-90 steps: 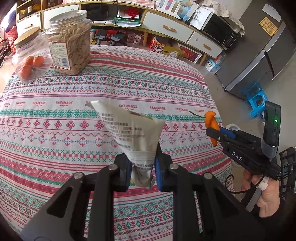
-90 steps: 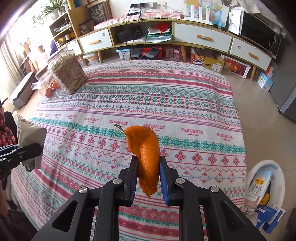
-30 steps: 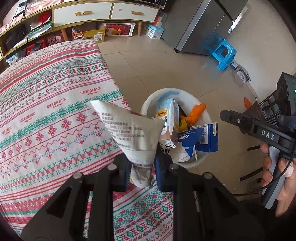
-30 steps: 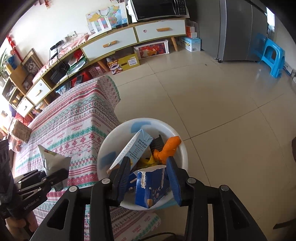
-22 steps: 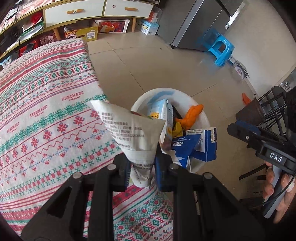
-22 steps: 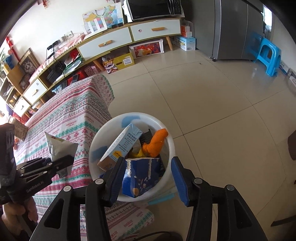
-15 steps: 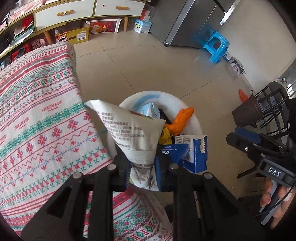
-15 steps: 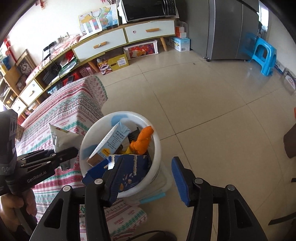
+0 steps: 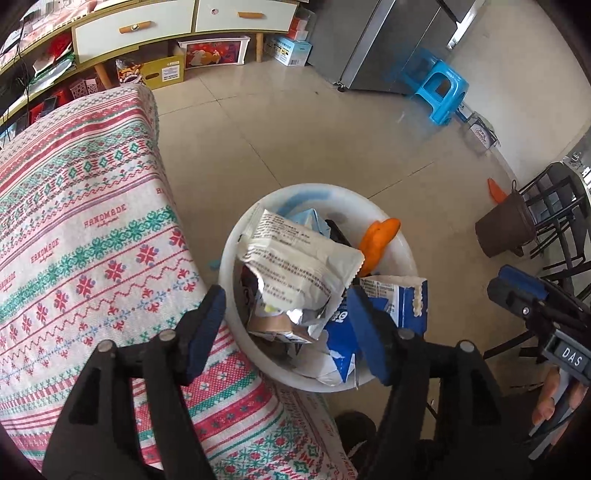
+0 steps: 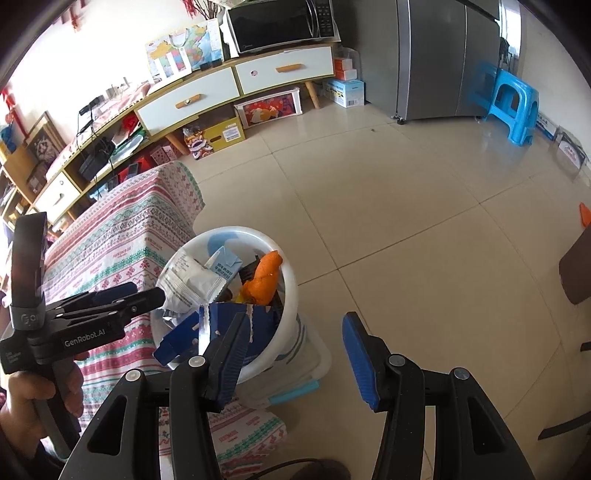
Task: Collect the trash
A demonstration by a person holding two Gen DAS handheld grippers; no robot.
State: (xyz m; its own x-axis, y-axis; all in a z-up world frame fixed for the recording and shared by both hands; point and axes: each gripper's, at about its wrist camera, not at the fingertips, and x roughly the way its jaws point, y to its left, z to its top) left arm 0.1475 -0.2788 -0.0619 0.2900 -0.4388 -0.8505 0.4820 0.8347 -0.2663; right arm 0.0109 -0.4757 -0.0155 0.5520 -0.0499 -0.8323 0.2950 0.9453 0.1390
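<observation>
- The left claw (image 9: 286, 334) hangs over the white bin (image 9: 402, 254) with its jaws opening and nothing between the pads. A second ago it pinched the white snack wrapper (image 9: 299, 262); that wrapper now lies loose on top of the rubbish in the bin.
- The right claw (image 10: 291, 350) stands with jaws apart and empty, beside the bin over the floor. Three seconds back it held the orange peel (image 10: 264, 278), which now sits in the bin against the far wall.
- In the bin I count one snack wrapper, one orange peel, one pale blue carton (image 10: 225, 266) and one dark blue torn box (image 9: 391, 306) jutting over the near rim. More scraps lie under them, too buried to tell apart.
- The bin stands on the floor, touching the hanging edge of the patterned cloth on the bench (image 9: 85, 236). From the right wrist camera, the left claw's fingers cover part of the wrapper.
- Farther off: one brown pot (image 9: 504, 229) by a black wire rack, one blue stool (image 9: 439, 92), a grey fridge (image 10: 443, 55), and a long low cabinet (image 10: 236, 85) with a microwave (image 10: 280, 22) on top.
</observation>
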